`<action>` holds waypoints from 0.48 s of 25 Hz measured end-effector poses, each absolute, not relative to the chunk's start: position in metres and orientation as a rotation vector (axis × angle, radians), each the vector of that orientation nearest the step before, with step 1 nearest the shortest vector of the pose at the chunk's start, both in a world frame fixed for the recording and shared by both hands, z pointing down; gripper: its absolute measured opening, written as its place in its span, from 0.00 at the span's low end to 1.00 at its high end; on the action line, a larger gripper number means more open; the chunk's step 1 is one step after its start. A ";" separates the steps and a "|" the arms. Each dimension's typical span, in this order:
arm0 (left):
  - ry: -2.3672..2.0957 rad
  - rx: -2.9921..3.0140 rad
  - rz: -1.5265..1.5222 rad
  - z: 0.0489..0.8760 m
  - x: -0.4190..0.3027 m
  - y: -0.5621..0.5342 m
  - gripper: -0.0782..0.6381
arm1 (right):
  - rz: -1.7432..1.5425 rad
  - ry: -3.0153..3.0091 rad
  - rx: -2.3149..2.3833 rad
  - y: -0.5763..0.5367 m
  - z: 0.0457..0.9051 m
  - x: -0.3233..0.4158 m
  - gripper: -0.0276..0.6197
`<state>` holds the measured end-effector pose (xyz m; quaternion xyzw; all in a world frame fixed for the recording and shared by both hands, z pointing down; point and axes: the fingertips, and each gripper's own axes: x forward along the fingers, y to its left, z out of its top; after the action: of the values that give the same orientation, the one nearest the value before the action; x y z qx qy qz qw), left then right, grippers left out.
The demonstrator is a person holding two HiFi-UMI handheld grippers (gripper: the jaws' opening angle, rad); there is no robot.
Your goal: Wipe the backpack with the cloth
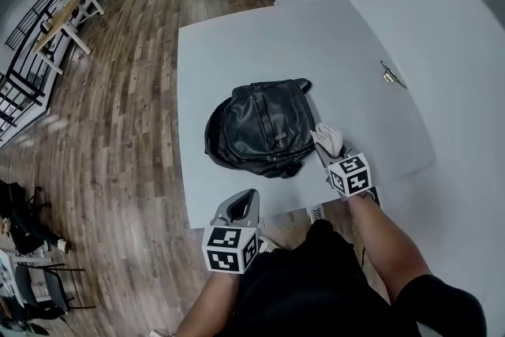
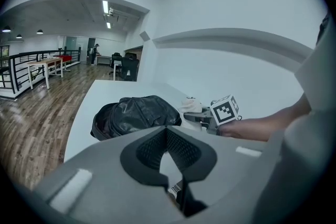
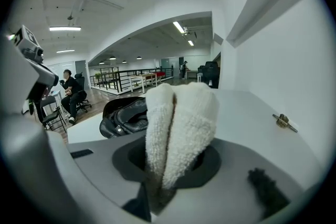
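The left gripper (image 1: 243, 204) hovered over the near edge of the white table (image 1: 237, 43), jaws closed on nothing. The right gripper (image 1: 326, 152) clamped a folded white terry cloth (image 1: 328, 139), held just beside the black leather backpack (image 1: 260, 126) lying mid-table.

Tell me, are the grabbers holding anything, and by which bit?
The right gripper pinches the white fluffy cloth by one bunched end; the rest sticks out past the jaws. The left gripper is shut, holding nothing.
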<state>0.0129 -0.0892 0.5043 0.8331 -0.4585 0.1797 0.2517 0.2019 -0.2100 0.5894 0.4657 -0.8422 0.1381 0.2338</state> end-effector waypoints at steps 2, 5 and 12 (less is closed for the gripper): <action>-1.243 2.272 0.486 0.503 0.009 -0.085 0.12 | 0.380 -2.312 1.283 -0.203 0.588 0.196 0.18; -1.235 2.280 0.482 0.503 0.005 -0.078 0.12 | 0.378 -2.313 1.275 -0.194 0.589 0.185 0.18; -1.246 2.282 0.474 0.503 -0.015 -0.066 0.12 | 0.375 -2.320 1.253 -0.179 0.592 0.163 0.18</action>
<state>-0.0146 -0.0656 0.5025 0.8368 -0.4569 0.1736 0.2468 0.1626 -0.1790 0.5922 0.4570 -0.8463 0.1369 0.2371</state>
